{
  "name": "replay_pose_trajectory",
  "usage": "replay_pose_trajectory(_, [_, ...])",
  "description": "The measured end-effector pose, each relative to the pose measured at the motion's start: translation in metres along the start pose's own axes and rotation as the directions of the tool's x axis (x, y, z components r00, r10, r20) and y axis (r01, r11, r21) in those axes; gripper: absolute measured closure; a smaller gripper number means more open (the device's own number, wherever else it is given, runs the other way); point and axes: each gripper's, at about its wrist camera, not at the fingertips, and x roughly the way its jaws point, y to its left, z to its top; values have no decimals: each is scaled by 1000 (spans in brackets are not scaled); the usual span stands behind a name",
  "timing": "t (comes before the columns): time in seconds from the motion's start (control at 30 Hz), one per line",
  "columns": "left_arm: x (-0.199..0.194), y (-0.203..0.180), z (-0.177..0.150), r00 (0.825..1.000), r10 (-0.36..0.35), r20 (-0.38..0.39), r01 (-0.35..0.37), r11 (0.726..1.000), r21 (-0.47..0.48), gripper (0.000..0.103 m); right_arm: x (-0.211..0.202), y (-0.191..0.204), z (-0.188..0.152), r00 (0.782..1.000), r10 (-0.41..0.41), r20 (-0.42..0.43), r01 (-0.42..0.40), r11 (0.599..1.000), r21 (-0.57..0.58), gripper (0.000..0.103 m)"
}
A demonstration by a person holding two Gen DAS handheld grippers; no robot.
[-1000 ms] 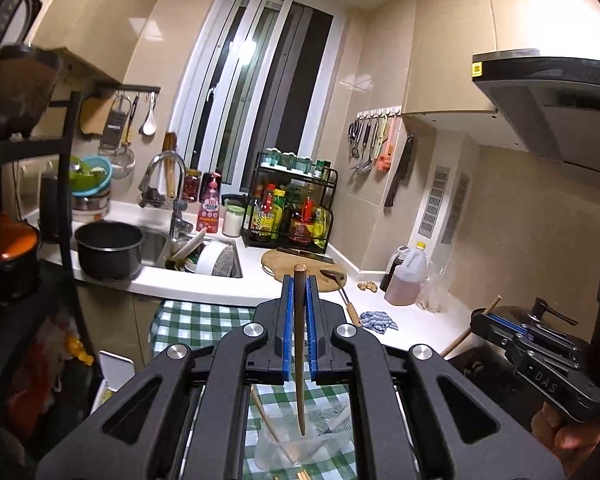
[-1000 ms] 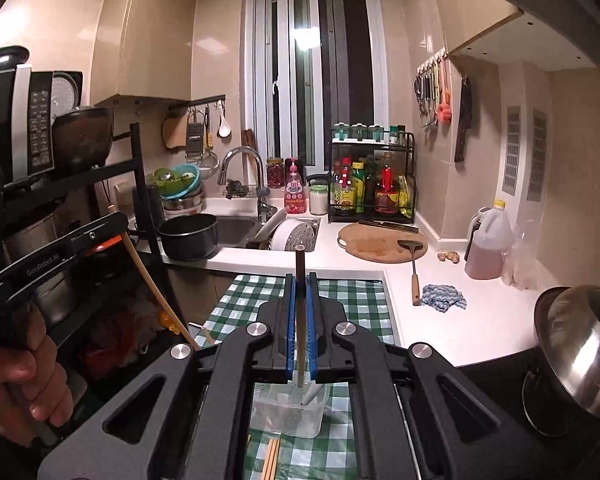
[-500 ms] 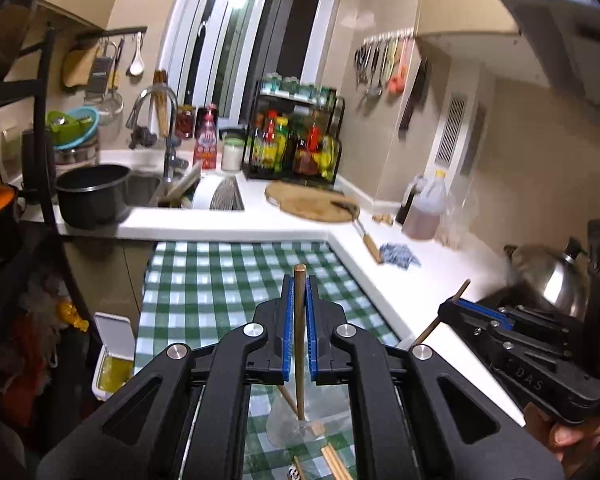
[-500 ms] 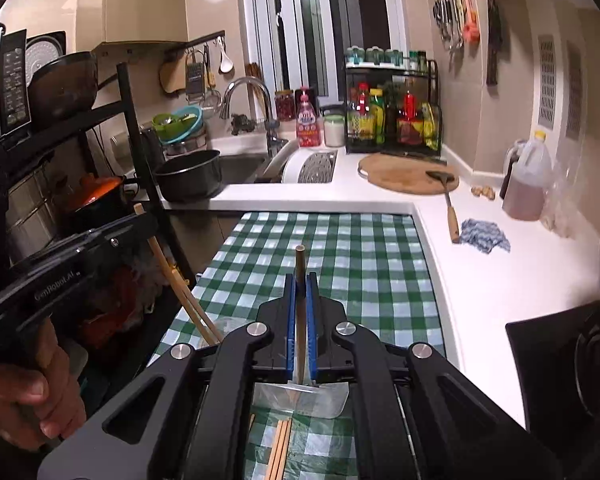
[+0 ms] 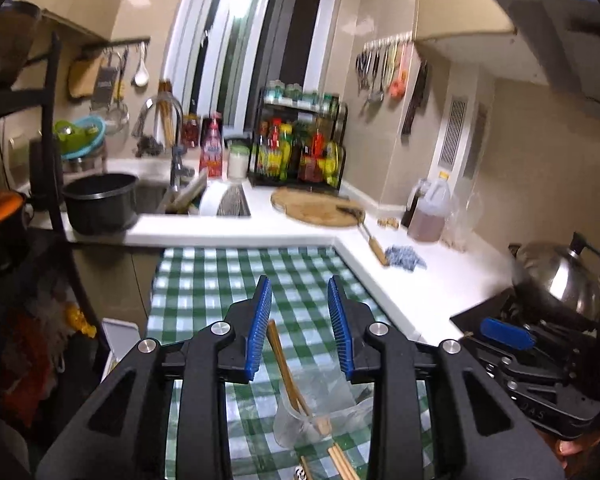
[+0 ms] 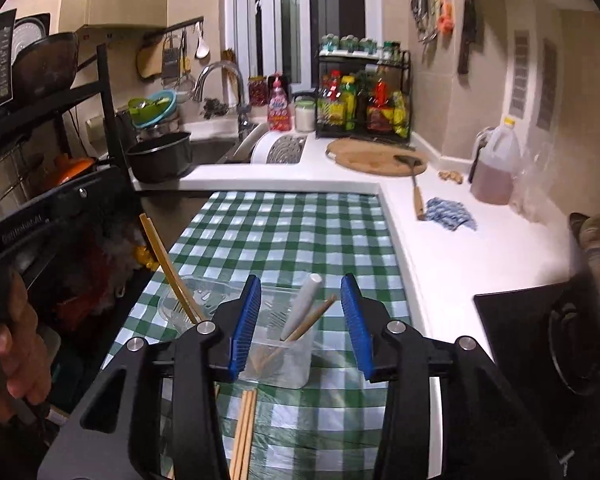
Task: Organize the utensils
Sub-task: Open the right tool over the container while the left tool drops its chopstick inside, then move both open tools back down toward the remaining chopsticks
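Observation:
My left gripper is open above a clear plastic cup on the green checked cloth. Wooden chopsticks lean in that cup, free of the jaws. My right gripper is open above a clear square container that holds a white utensil and a wooden chopstick. The left-hand cup with its chopsticks shows in the right wrist view. More chopsticks lie flat on the cloth near me.
A white counter runs along the right with a spatula, a blue cloth and an oil jug. A wok lid sits on the stove. A dark pot stands by the sink. A black rack stands left.
Both grippers have opened and let go of their chopsticks, which now stand in the containers. Both cameras have tilted downward toward the cloth.

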Motion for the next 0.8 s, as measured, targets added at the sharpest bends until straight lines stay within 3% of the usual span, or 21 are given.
replay_pose_trajectory(0.23, [-46, -15, -5, 995, 20, 93, -24, 999, 42, 73, -67, -3, -23, 988, -22, 153, 21, 1000, 4, 61])
replay_pose_trajectory(0.43, [-84, -23, -38, 994, 42, 96, -49, 996, 72, 73, -106, -1, -57, 975, -1, 223, 2, 1000, -4, 61])
replay_pose_trajectory(0.57, [-105, -20, -72, 996, 58, 65, -62, 996, 66, 73, -114, 0, -85, 977, 11, 212, -12, 1000, 0, 61])
replay_pose_trajectory(0.8, [-119, -26, -131, 996, 78, -35, -74, 992, 99, 76, -100, -3, -138, 992, 25, 120, -28, 999, 18, 61])
